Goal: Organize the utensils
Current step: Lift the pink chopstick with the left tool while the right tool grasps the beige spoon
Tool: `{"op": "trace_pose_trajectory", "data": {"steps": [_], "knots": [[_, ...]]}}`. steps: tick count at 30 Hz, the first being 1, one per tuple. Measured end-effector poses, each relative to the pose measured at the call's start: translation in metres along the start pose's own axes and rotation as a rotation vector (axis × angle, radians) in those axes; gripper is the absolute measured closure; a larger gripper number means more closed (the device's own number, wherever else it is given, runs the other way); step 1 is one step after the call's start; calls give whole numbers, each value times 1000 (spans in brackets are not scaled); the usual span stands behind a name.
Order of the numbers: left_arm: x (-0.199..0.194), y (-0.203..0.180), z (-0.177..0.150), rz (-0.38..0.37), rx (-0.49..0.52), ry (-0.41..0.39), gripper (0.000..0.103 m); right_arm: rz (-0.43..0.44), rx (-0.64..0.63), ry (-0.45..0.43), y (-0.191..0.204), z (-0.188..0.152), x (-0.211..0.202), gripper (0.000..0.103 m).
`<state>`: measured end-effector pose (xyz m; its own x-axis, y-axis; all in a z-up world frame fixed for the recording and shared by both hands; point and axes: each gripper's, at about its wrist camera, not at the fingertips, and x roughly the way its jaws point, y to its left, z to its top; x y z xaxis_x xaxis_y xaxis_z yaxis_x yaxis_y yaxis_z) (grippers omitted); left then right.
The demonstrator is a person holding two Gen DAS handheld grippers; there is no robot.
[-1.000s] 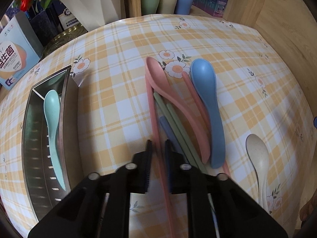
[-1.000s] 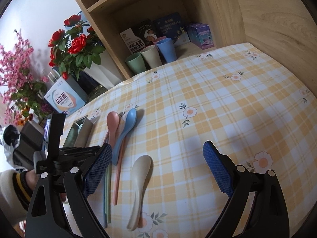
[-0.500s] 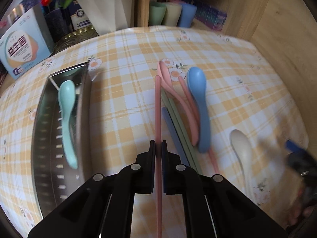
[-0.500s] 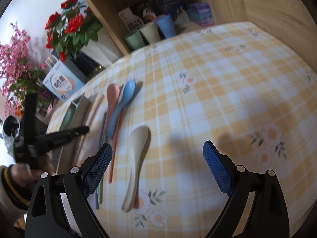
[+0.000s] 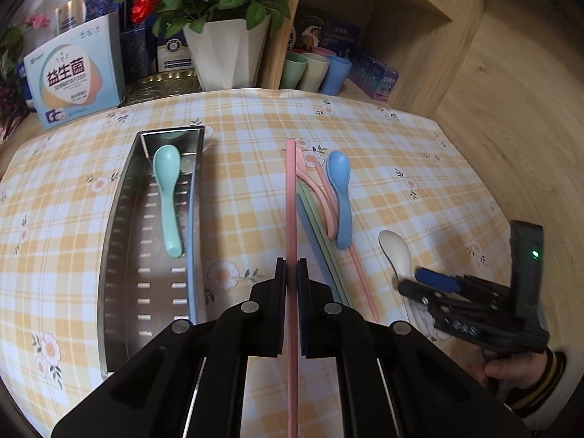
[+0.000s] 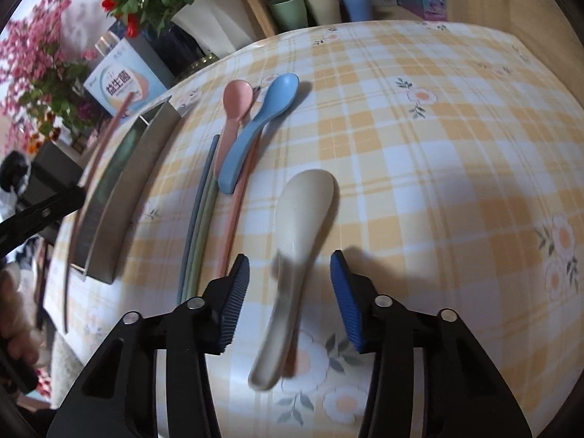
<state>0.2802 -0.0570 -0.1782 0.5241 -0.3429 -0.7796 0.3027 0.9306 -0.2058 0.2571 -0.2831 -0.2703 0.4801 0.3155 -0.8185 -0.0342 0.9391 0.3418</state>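
A pink chopstick [image 5: 291, 219] was clamped between the closed jaws of the left gripper [image 5: 291, 273], running straight toward twelve o'clock in the left wrist view, its far end lifted over the checked tablecloth [image 5: 383, 138]. At about ten o'clock from that gripper lay the steel tray [image 5: 120, 226], holding a mint spoon [image 5: 167, 189] with its bowl at the far end and a blue chopstick [image 5: 189, 255] along the tray's right wall. Just to the one o'clock side of the held stick the rest of the utensils lay bunched on the cloth: a blue spoon [image 6: 255, 124], a pink spoon [image 6: 233, 109] touching it, green chopsticks [image 6: 202, 219], another blue chopstick [image 6: 200, 197] and a second pink chopstick [image 6: 239, 197] partly under the blue spoon. Apart from that bunch lay a cream spoon [image 6: 299, 226], bowl toward twelve o'clock in the right wrist view. The right gripper [image 6: 290, 281] had just been closing around its handle; the blue pads stood on either side, apart from it with cloth visible between, so nothing was gripped yet. At the far edge of the table stood a white vase of red flowers [image 5: 226, 51], a printed box [image 5: 73, 80] and three cups [image 5: 315, 73] on a wooden shelf.
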Motion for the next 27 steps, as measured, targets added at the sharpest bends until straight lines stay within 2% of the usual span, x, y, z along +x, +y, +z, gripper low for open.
{"op": "trace_pose_trajectory", "data": {"steps": [2,7,11,18,27], "knots": [[-3,5,-3,-15,-25,-1,98,-34,-14,-2,4,4,4,64],[-8,11,-8,-53,-55,-12,98,-122,-100,-1,19,7,12,64],[-13,13,-10,-78,-60,-29,98,-200,-122,-3,23,6,13,76],[-21,24,-15,-99,-94,-46,98,-199,-102,19,27,5,12,80],[-28,38,-21,-94,-127,-57,98,-179,-83,-17,39,3,5,81]]}}
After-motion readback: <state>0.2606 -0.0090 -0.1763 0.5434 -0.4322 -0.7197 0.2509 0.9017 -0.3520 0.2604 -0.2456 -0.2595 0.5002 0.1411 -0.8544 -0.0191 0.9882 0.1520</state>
